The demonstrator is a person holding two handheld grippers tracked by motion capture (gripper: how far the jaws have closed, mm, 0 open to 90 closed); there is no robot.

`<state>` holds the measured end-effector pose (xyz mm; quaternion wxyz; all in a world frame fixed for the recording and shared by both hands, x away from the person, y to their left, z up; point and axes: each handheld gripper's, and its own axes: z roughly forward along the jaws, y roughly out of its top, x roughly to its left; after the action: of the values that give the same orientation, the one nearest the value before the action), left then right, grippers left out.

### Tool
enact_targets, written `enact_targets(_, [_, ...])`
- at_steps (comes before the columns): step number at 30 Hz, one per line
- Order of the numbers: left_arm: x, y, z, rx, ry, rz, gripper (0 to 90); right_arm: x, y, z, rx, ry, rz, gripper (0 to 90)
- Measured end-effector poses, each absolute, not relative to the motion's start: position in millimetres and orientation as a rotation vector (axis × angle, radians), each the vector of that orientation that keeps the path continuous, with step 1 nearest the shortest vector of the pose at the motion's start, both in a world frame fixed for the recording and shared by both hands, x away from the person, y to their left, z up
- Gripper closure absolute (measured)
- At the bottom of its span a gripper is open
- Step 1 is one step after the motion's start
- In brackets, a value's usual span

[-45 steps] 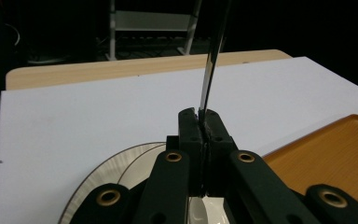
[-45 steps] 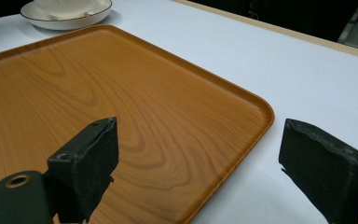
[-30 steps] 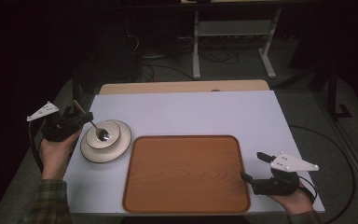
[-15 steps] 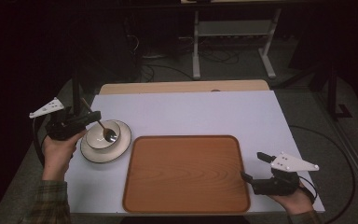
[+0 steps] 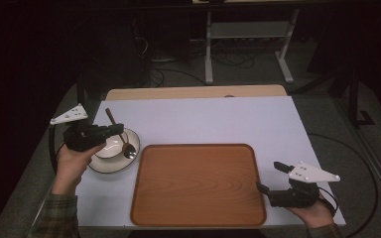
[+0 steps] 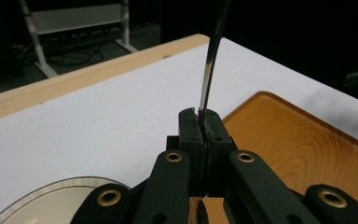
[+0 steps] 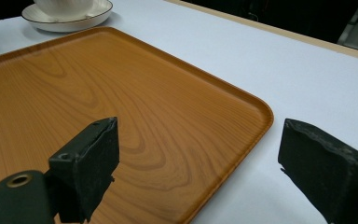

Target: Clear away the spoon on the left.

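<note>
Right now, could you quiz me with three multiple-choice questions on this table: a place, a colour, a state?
1. Where does the plate sit?
A. left of the tray
B. on the tray
C. right of the tray

2. What colour is the tray?
A. white
B. wood brown
C. black

3. What is the left gripper doing?
A. gaping open
B. clamped on the spoon
C. clamped on the tray

Key: 1 A, the plate lies on the table beside the tray's left edge. 2 B, wood grain shows. 3 B, the spoon's handle stands between closed jaws.

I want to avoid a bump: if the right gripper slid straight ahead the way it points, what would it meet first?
Probably the wooden brown tray: the open right gripper straddles its near corner, though height above it is unclear.
</note>
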<state>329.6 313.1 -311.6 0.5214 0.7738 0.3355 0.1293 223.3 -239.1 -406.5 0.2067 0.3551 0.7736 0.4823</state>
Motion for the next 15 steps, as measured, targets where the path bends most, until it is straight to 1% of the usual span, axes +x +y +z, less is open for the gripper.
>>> enact_targets(15, [327.7, 277.0, -328.6, 2.008, 0.739, 0.24, 88.4, 223.2, -239.7, -406.2, 0.986, 2.152, 1.344, 11.9])
